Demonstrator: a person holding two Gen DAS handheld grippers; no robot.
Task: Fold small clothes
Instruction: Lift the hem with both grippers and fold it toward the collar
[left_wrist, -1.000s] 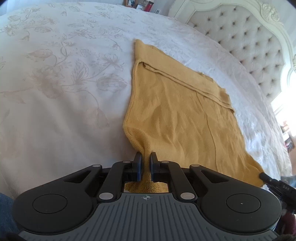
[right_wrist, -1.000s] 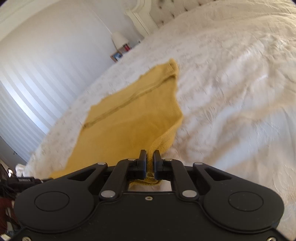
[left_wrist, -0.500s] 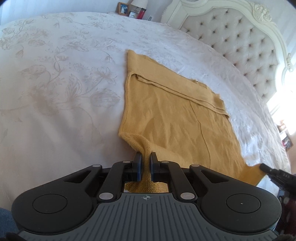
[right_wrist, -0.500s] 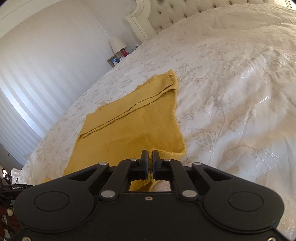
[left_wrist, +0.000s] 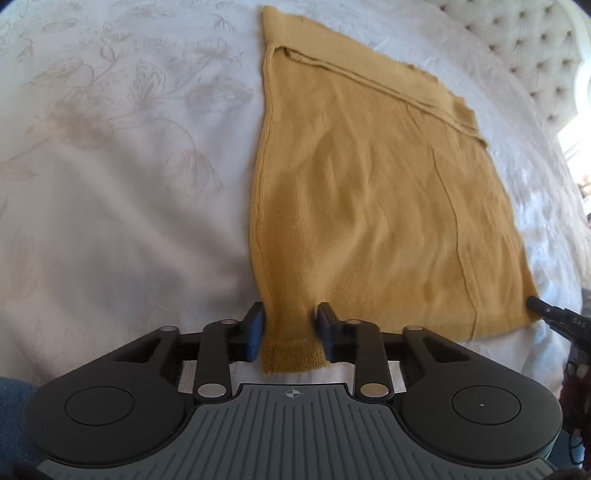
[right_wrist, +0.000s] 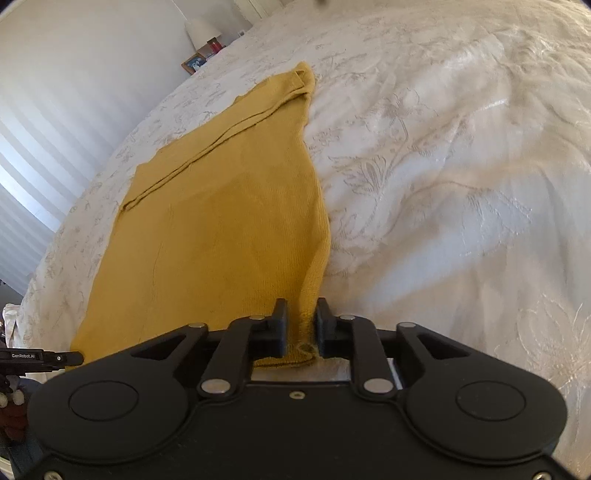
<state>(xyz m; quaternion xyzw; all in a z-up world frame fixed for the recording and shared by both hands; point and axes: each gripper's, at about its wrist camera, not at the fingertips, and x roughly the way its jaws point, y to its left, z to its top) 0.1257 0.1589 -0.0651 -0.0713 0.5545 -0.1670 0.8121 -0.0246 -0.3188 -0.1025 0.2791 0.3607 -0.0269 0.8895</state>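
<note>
**Both grippers letting go of the mustard garment on the bed**

I am looking over a wide bed with a white floral bedspread (left_wrist: 110, 184), and the tufted headboard (left_wrist: 546, 55) is showing at the upper right of my left wrist view. A mustard knit garment (left_wrist: 369, 192) is lying spread flat on the bedspread, with a folded band running across its far end.

My left gripper (left_wrist: 291, 328) is sitting at the garment's near left corner. Its jaws have just been opening, and the corner is lying loose between them, so the gripper is released. I am seeing the tip of my right gripper (left_wrist: 543, 308) at the garment's opposite near corner.

In my right wrist view, the right gripper's jaws have also just been opening. The near right corner is lying between them, ungripped as far as I can see.

A small lamp (right_wrist: 201, 31) and a picture frame (right_wrist: 194, 63) are standing beyond the bed's far edge.
</note>
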